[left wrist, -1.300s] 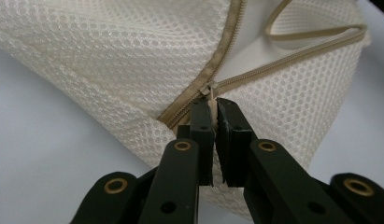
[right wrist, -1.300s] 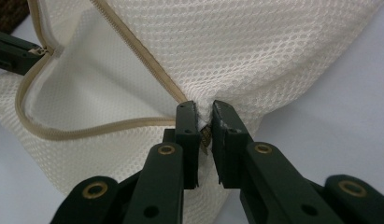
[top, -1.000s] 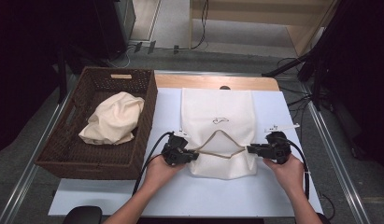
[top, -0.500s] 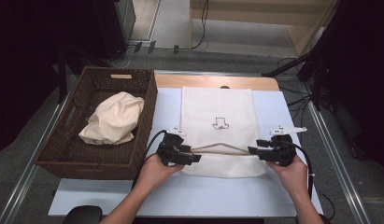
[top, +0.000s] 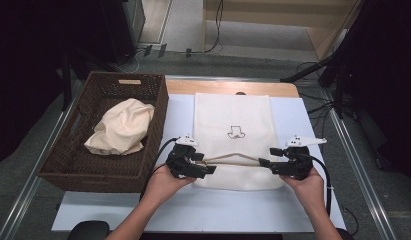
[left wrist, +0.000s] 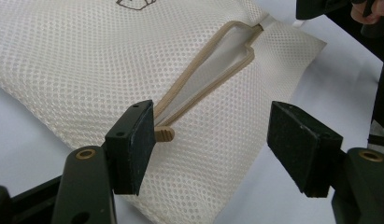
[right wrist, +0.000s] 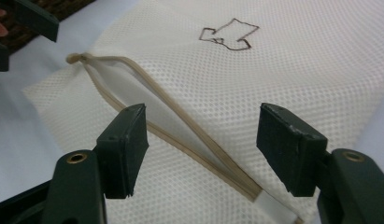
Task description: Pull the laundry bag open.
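Both sets of fingers just opened, nothing clamped. Left gripper (top: 209,169) and right gripper (top: 265,163) sit at opposite ends of the mesh bag's (top: 233,112) zip opening (top: 236,159); bag flat on counter (top: 303,112), basket (top: 158,107) beyond left.

A brown wicker basket (top: 155,117) is sitting on the left part of the white surface (top: 243,210), at about nine o'clock. A crumpled cream cloth (top: 120,126) is lying inside it, leaning toward its right wall. A small pale label (top: 129,81) is showing on the basket's far rim, near eleven o'clock. A wooden board (top: 228,88) is running along the far edge of the surface at twelve o'clock. Beyond it, black cables (top: 213,30) are trailing over the grey floor (top: 263,30), beside a dark cabinet (top: 120,30)
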A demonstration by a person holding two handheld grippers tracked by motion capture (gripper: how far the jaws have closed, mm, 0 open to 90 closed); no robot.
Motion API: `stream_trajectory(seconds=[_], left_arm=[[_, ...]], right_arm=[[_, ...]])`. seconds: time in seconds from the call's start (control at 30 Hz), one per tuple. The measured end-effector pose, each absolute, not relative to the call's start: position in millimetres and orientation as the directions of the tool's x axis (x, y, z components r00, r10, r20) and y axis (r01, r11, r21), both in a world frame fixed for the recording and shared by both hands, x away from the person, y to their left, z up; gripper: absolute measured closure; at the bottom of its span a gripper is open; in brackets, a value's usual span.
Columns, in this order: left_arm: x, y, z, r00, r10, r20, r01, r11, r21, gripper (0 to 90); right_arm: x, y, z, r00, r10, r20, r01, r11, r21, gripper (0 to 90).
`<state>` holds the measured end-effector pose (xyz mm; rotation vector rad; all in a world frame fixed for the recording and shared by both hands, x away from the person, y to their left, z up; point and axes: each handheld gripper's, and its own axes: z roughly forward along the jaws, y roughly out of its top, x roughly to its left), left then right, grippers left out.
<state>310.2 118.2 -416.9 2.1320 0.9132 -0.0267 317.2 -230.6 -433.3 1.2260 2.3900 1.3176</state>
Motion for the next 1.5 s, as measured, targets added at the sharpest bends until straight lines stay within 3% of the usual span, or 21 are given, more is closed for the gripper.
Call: stream_trajectory(seconds=[0.33, 1.5], left_arm=[[304, 125, -413, 0.742, 0.593, -0.313, 0.613, -0.410, 0.676, 32.7], [297, 131, -414, 0.736, 0.602, -0.310, 0.617, -0.407, 0.673, 33.3]], right_arm=[[318, -211, -434, -0.667, 0.714, 0.212, 0.570, 0.305, 0.763, 20.0], [340, -168, -450, -0.688, 0.708, 0.161, 0.573, 0.394, 0.719, 27.0]])
